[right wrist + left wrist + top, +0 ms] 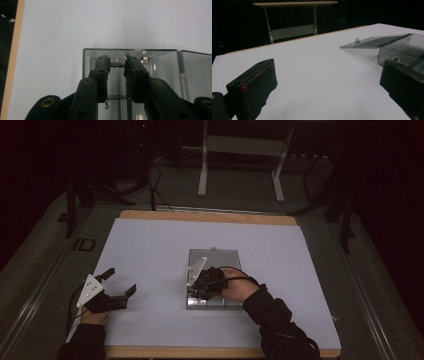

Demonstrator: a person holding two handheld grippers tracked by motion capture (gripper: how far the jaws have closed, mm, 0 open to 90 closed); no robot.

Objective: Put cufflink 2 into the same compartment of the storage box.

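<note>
Black right gripper (pixel 117 65) low over clear plastic box (pixel 214 255) at mid-table, clamped endwise on small metal bolt (pixel 116 65). Left gripper (pixel 120 281) wide apart, holding nothing, near front left of white table (pixel 150 245). Box lid (pixel 374 41) open. No readable writing.

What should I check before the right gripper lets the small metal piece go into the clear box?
1. Right gripper shut on the small metal pin: ok.
2. Pin above the clear box, inside its walls: ok.
3. Box lid open, folded back: ok.
4. Left gripper open, apart from the box: ok.
5. Which compartment lies under the pin: cannot tell.
6. Box flat on the white table: ok.
</note>
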